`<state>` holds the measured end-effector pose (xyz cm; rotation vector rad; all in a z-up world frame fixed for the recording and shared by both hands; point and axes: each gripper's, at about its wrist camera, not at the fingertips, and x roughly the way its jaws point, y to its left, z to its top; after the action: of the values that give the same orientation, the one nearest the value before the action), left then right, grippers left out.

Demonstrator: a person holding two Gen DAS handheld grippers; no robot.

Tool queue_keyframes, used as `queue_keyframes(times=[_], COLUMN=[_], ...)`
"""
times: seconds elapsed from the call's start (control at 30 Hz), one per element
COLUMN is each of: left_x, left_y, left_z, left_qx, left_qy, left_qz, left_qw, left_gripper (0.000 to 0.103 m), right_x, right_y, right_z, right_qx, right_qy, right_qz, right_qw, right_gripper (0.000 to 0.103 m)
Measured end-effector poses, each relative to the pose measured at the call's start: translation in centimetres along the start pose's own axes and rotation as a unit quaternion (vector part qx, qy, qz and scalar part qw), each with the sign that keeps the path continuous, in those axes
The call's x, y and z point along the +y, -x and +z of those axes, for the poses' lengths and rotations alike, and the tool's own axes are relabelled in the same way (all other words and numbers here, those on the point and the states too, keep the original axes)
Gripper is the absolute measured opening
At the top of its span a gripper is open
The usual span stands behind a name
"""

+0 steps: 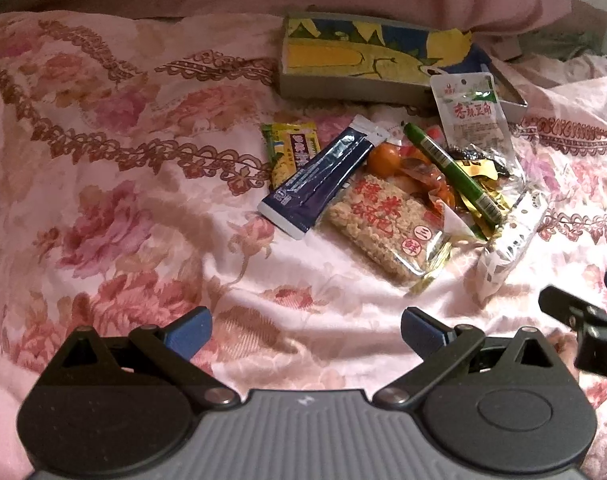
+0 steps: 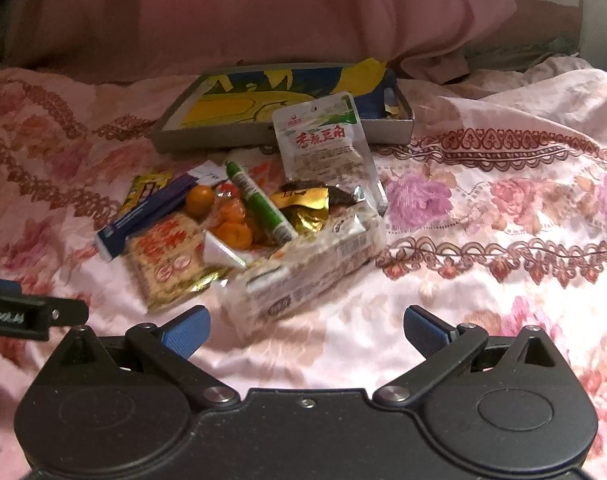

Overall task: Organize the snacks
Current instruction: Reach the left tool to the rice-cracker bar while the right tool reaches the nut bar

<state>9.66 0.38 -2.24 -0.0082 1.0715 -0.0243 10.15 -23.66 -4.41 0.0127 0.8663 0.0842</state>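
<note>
Both the left tool and the right tool gape wide and hold nothing above the pink floral bedspread, where the snack pile lies just before a shallow grey box with a yellow-and-blue liner. The left view shows the yellow-green sachet and dark blue tube-shaped packet in full. The right view shows the long clear-wrapped white pack nearest and, dimly, something in the box's far right corner.

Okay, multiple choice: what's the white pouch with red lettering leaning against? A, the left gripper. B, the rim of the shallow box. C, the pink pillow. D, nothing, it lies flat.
B: the white pouch stands tilted, its upper part propped against the near wall of the shallow box, above the snack pile.
</note>
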Motion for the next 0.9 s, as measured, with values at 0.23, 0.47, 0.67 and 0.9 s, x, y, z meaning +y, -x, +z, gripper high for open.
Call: queue_keyframes(times=[0.23, 0.47, 0.67, 0.9], left_x=[-0.7, -1.0, 0.1, -0.1], left_y=[-1.5, -3.6, -6.3, -6.9], left_z=[2.8, 5.0, 5.0, 4.2], left_qx=[0.033, 0.051, 0.059, 0.037], left_qy=[-0.045, -0.051, 0.055, 0.088], left_qz=[-0.033, -0.067, -0.076, -0.096], left_qw=[0.9979, 0.9952, 0.9938, 0.9908], left_gripper=[0.103, 0.103, 0.103, 0.102], right_x=[-1.8, -2.1, -2.0, -2.4], right_y=[-2.6, -3.5, -5.9, -8.0], right_z=[0.6, 1.2, 1.8, 1.2], right_qx=[-0.015, -0.029, -0.016, 0.021], right_qy=[-0.014, -0.051, -0.071, -0.103], right_qz=[0.013, 0.055, 0.05, 0.056], right_qw=[1.0, 0.997, 0.996, 0.993], right_gripper=[0.103, 0.103, 0.103, 0.103])
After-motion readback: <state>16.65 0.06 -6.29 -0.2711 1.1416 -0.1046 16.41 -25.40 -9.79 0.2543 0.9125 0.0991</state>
